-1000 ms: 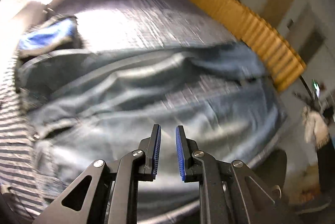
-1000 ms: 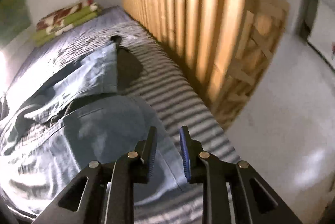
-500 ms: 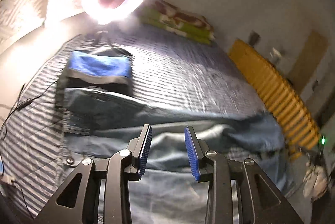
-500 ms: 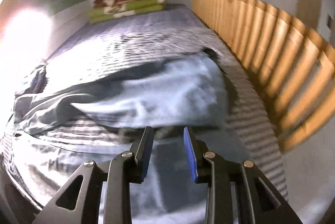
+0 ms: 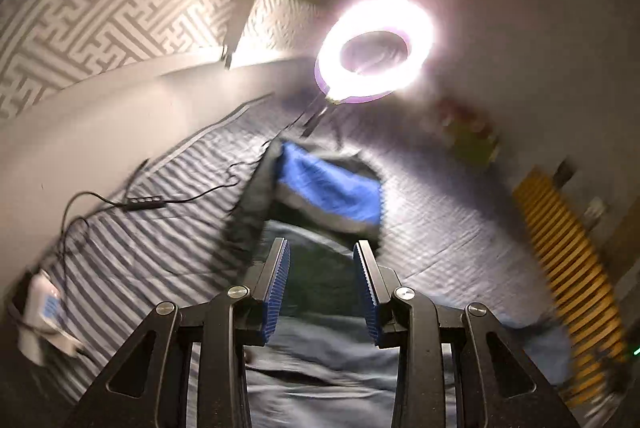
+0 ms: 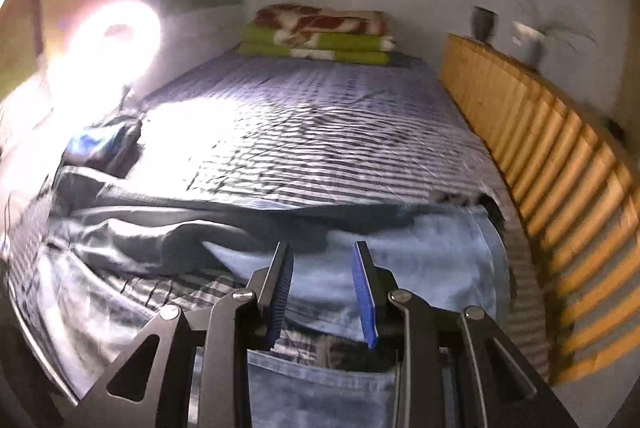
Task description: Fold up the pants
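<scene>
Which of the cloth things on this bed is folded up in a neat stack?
The green and red patterned blankets at the far end by the wall. The light blue denim pants lie rumpled, and the blue and grey garment lies crumpled.

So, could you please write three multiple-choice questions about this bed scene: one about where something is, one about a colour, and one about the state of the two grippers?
1. Where do the folded blankets lie?
A. at the far end of the bed, by the wall
B. on top of the jeans
C. on the floor

2. What colour are the pads on the gripper fingers?
A. red
B. blue
C. white

3. How are the left gripper and right gripper now?
A. both shut on the jeans
B. one shut, one open
C. both open, holding nothing

Answers:
1 A: the right wrist view shows the stack against the far wall.
2 B: the ribbed pads are blue.
3 C: a clear gap shows between each pair of fingers, above the jeans.
</scene>
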`<state>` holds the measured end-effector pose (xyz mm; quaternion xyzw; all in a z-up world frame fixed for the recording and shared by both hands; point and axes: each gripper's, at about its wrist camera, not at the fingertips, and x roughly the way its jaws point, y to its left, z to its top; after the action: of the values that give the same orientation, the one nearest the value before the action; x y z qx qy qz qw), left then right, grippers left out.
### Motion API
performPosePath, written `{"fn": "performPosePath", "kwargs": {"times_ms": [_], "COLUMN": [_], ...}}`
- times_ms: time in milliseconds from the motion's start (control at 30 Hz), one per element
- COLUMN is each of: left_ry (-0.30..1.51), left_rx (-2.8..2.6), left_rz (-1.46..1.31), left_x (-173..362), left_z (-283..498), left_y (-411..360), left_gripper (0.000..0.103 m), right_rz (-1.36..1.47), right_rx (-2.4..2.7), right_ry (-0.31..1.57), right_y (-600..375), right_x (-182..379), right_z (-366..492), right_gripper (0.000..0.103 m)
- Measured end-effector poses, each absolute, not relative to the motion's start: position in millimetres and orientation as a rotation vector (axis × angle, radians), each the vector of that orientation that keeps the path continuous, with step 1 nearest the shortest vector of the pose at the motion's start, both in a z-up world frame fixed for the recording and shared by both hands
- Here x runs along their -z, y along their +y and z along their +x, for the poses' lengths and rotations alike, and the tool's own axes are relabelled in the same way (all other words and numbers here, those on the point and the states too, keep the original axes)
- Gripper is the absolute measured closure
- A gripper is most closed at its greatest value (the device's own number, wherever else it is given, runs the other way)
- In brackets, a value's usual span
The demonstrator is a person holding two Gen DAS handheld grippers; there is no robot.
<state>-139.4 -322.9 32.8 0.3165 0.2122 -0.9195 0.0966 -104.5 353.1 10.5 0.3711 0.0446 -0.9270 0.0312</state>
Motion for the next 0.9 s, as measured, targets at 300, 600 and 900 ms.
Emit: {"fn": "performPosePath", "kwargs": {"times_ms": [300,600,900], "left_ry": [0.146,-0.362,-0.726], "left_rx": [2.748,2.761,2.738], "left_rz": [1.328,1.509,1.574], "left_x": [39,84,116], "left_z": [-236,-290,-341], "left_y": [-312,-257,-220], "left_gripper": [0.067,0.059,0.042], "right_rz": [1.324,1.342,1.381], "right_rx": [2.583,2.317,2.155], "right_ry": [0.583,0.892,0.975], "right_y": [292,224,220], "right_x": [14,94,147], "right_z": [-186,-259,-279], "right_gripper": [0.076,0.066,0.058]}}
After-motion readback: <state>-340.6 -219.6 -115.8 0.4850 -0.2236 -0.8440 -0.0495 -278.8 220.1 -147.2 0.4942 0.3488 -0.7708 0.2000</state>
